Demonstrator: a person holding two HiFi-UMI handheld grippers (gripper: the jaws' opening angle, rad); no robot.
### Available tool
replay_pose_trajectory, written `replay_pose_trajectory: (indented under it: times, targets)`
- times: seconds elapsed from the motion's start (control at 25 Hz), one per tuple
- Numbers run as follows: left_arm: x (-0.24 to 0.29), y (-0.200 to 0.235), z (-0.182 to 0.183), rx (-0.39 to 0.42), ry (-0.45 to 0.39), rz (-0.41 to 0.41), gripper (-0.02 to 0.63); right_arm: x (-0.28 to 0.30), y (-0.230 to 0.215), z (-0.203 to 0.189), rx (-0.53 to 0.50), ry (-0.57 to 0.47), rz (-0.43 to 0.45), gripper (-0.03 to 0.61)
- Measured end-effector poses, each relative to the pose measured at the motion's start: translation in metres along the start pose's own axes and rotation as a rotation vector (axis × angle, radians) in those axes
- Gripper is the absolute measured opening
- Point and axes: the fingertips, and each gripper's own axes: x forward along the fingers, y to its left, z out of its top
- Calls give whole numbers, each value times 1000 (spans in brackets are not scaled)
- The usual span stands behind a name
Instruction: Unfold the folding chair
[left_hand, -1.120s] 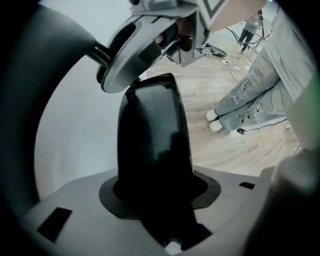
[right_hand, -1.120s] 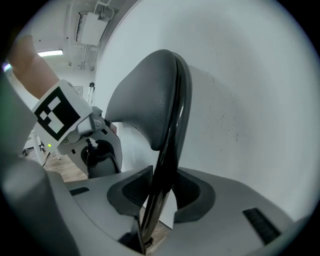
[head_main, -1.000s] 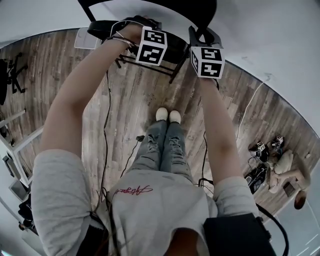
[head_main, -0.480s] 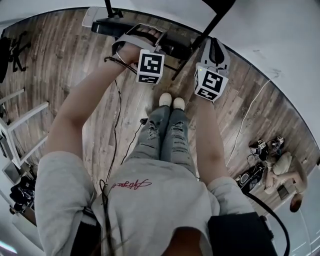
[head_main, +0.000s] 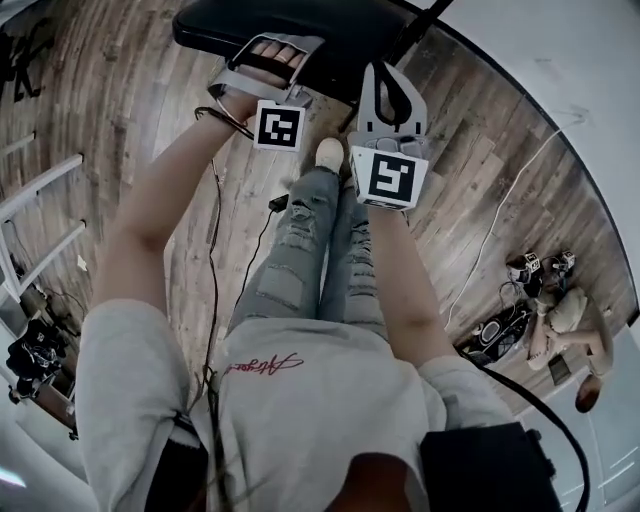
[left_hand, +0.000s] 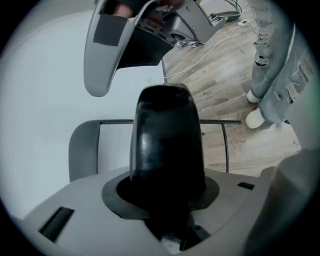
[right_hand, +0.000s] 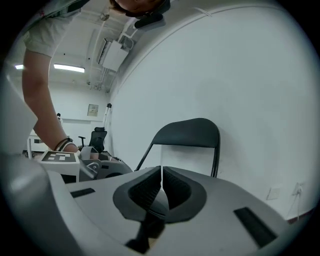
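Standing against the wall (right_hand: 250, 75), the chair (head_main: 300, 25) is seen at the top of the head view, its seat (head_main: 340, 30) spread over the floor (head_main: 150, 110) just beyond the person's shoe (head_main: 329, 153). The left gripper (head_main: 280, 45) is laid on the seat's near edge, toward its left side. In the left gripper view the jaws are found closing, and the gap between them is filled by a glossy black part of the seat (its edge, seen end-on). The pads (left_hand: 116, 192) are pressed against both of its sides, so the chair is held there. A thin bar (left_hand: 220, 121) is seen crossing behind it.

The right gripper (head_main: 388, 72) is held just right of the left one, over the seat's near right corner and beside a black tube (head_main: 420, 25); whether it touches the seat cannot be told. Its jaws are drawn fully together, the two ribbed pads meeting along a thin line, and nothing is caught between them. In the right gripper view the back (right_hand: 192, 132) is seen ahead of and above the jaws, apart from them. The left gripper and its marker cube (right_hand: 60, 157) are seen off to the left.
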Motion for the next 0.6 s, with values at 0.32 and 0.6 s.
replay_pose_trajectory:
  times: [0.32,0.6]
  targets:
    - [-23,-58,11,-3,-5,262,193,-51,66,-71,-13,33,-56,25]
    - [-37,-116,16,-28,-1,418,196,-88,109,-116,-37,5,-100,25]
